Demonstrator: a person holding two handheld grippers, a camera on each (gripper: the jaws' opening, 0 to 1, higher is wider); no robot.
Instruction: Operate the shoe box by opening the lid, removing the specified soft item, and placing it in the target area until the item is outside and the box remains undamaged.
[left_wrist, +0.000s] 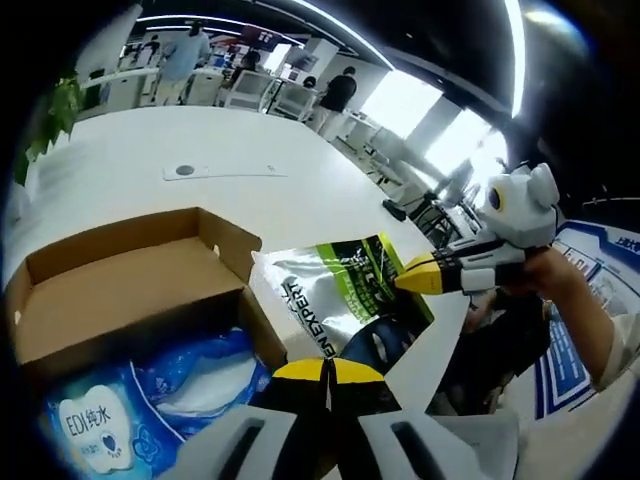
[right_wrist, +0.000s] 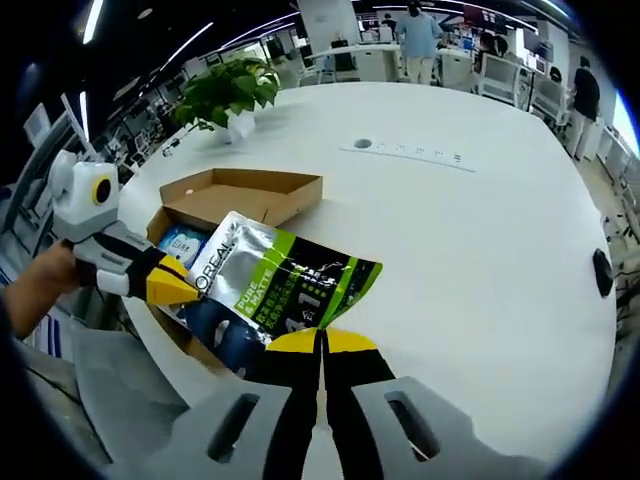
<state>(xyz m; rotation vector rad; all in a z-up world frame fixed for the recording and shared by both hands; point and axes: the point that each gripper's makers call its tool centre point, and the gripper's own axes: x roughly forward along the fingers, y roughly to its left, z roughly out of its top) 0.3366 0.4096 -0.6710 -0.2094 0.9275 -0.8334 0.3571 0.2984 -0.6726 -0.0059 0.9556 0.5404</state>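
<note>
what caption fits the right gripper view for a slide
Both grippers pinch a silver-green soft pouch above the open brown cardboard box.

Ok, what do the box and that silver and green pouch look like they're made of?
The shoe box looks like plain brown cardboard: matte, with folded flaps and raw edges. The pouch looks like thin metallised plastic film, glossy and printed: it catches glare and creases softly where both grippers, left and right, pinch it.

White table (right_wrist: 480, 230) lies open beyond the box (right_wrist: 235, 195) (lid raised); potted plant (right_wrist: 228, 95) stands behind it.
</note>
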